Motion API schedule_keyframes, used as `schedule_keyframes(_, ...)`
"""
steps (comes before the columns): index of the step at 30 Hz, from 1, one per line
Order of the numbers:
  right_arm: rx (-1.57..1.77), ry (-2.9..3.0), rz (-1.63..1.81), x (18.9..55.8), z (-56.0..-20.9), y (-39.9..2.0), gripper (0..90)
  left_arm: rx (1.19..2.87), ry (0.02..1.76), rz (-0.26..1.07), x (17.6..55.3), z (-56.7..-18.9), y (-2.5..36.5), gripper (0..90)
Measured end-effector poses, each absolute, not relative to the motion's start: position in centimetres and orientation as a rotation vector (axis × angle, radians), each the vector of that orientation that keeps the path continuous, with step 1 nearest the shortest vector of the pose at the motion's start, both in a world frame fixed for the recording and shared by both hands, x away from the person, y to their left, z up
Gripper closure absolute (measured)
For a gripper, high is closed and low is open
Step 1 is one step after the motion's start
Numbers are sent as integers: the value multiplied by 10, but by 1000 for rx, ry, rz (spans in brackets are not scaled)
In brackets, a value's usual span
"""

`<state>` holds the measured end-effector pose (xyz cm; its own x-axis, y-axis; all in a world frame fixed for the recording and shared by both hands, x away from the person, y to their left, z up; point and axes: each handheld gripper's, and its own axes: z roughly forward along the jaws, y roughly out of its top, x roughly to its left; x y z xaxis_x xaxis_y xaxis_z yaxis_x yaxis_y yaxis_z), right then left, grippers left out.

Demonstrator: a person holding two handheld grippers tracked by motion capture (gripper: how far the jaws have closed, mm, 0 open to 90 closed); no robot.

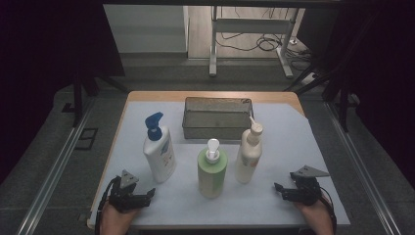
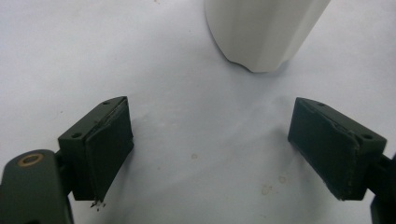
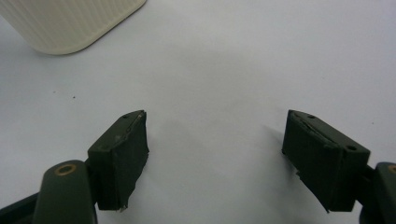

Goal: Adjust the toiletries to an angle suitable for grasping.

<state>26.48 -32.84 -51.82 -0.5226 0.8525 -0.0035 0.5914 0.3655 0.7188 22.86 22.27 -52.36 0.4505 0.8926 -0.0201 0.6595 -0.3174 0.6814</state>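
three pump bottles stand upright in a loose row on the pale sheet covering the counter (image 1: pixel 293 147). nearest the left tongs (image 1: pixel 147 195) is the white bottle with a blue pump (image 1: pixel 159 149); its base shows at the top of the left gripper view as a white rounded foot, ahead of the jaws and apart from them. in the middle stands the green bottle with a white pump (image 1: pixel 212 169), a little closer to the person than its neighbours. to its right stands the cream bottle with a slim nozzle (image 1: pixel 248 152), just beside the green one but not touching it. its ribbed cream base sits in the top left corner of the right gripper view, apart from the jaws.

behind the bottles, toward the far edge of the counter, lies a grey wire-mesh basket (image 1: pixel 218 128).

the left tongs rest low at the near left corner of the counter, held in the person's left hand (image 1: pixel 115 220), jaws spread wide with only bare sheet between them. the right tongs (image 1: pixel 280 190) sit at the near right, held in the right hand (image 1: pixel 317 215), jaws likewise spread and pinching nothing. each pair of tongs points inward toward the row of bottles, well short of it.
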Motion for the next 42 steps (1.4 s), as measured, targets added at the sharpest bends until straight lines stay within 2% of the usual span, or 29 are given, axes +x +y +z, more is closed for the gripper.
schedule_keyframes(20,1256,2279,961,265,-518,-328,182,2077,1295,476,229,-524,223,130)
schedule_keyframes(24,1243,2295,956,266,-518,-327,146,2076,1295,477,229,-524,223,130)
schedule_keyframes(42,1227,2317,950,262,-510,-320,158,2076,1295,477,229,-524,223,130)
